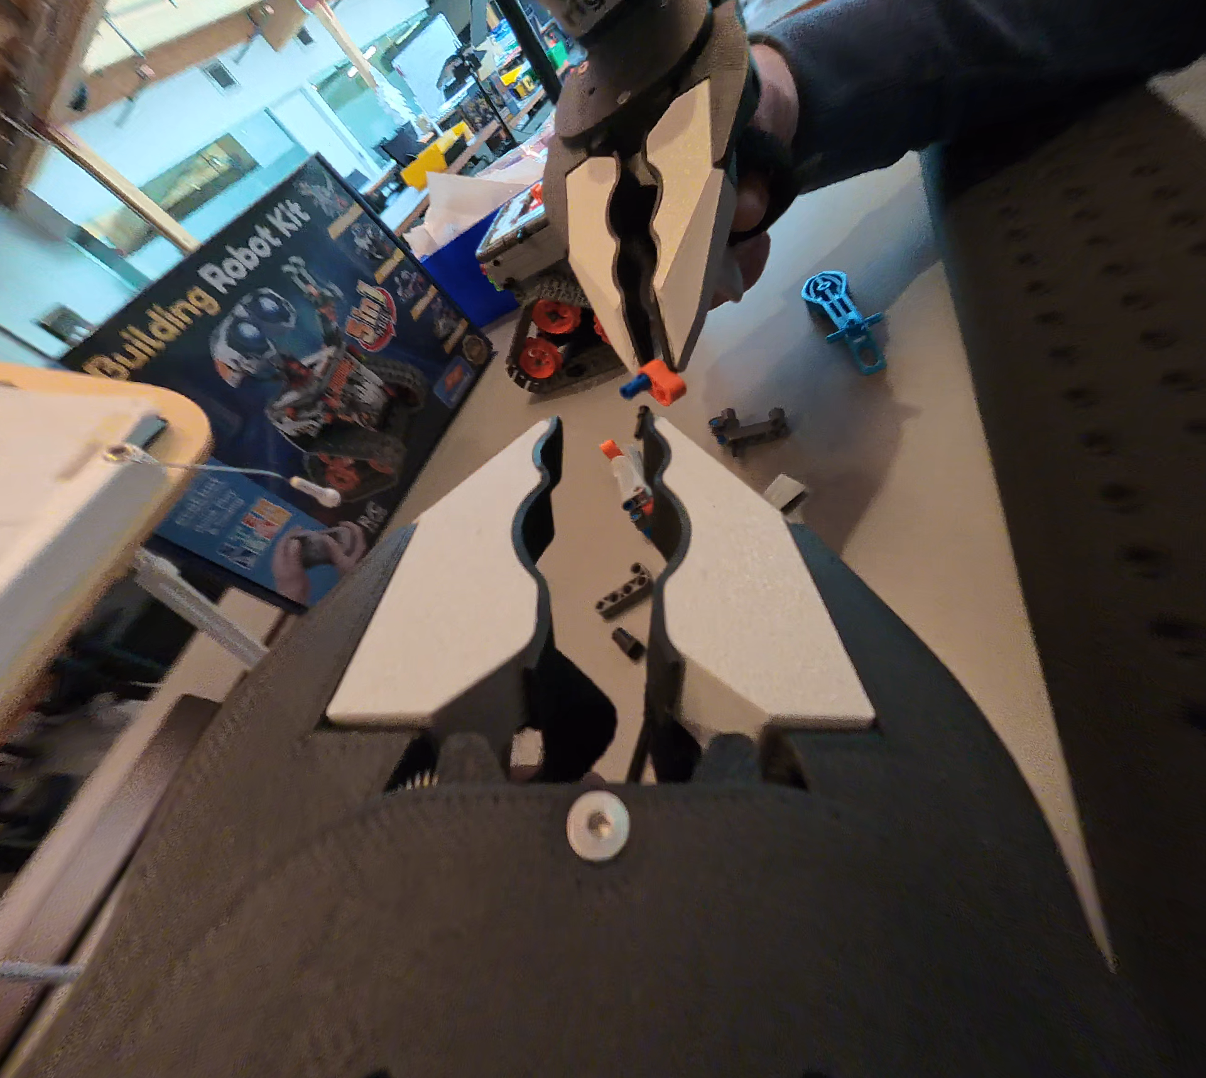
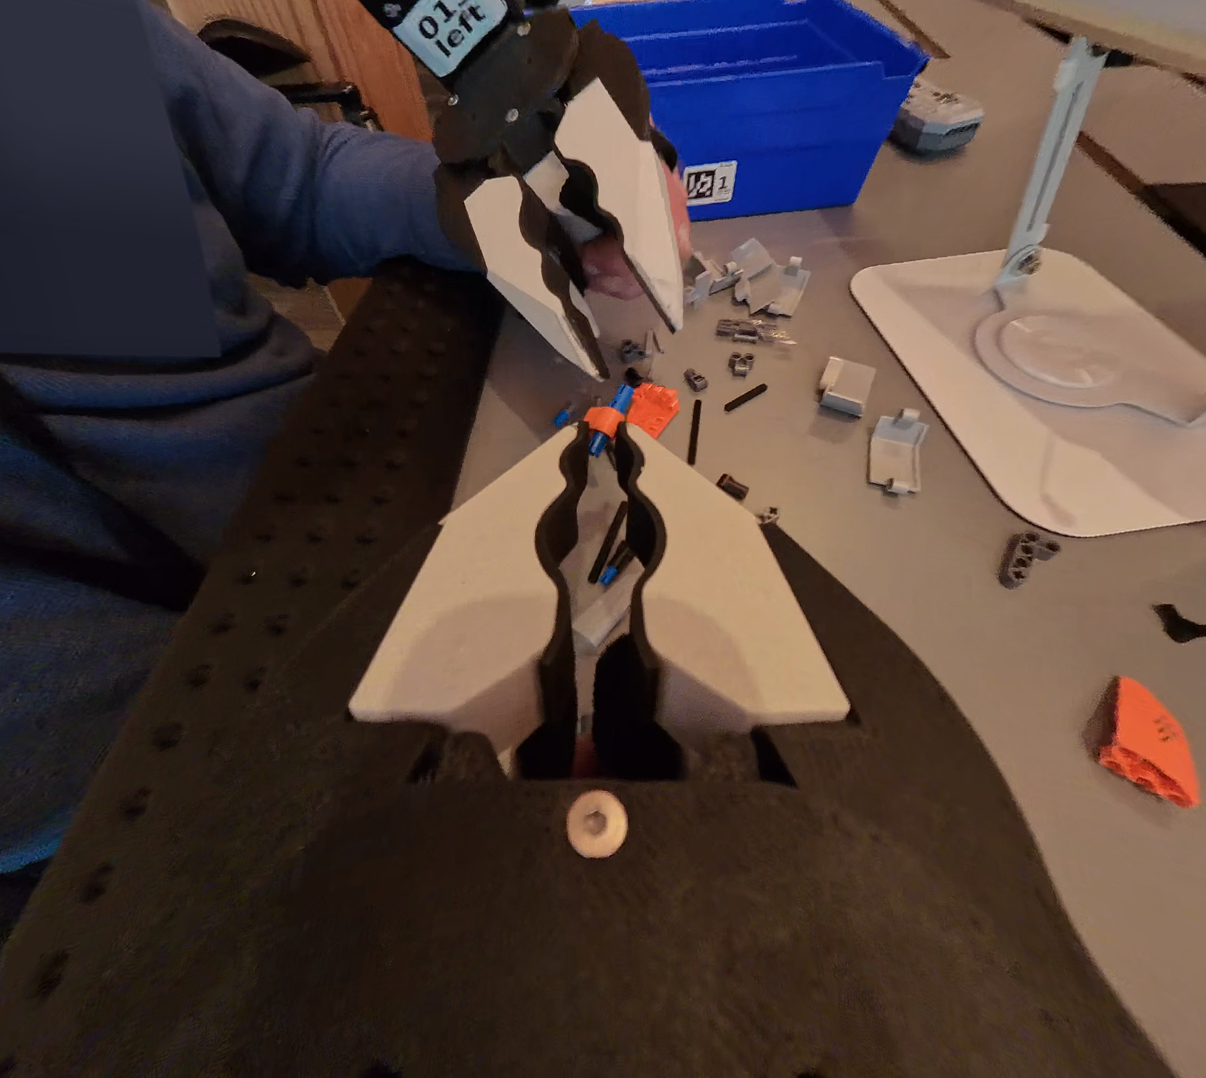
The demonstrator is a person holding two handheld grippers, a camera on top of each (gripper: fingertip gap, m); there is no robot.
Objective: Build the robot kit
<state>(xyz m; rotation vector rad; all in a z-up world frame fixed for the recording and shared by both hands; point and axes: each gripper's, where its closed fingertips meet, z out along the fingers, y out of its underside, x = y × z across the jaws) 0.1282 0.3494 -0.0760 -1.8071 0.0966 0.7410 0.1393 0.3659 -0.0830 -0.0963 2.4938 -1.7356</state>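
Observation:
My right gripper is shut on a small orange connector with a blue pin through it and holds it above the grey table. In the left wrist view the right gripper points down with the connector at its tips. My left gripper is open and empty, its tips just below the connector. Between its fingers I see a white and orange piece, a dark beam and a small black pin on the table. The left gripper also shows in the right wrist view.
A robot kit box, a tracked model with orange wheels and a blue bin stand at the back. Loose grey panels, an orange panel, a light blue part and a white stand base lie around. A black perforated board borders the table. My left and right fingertips are right by each other. The orange panel is about 20 cm from both grippers' fingertips.

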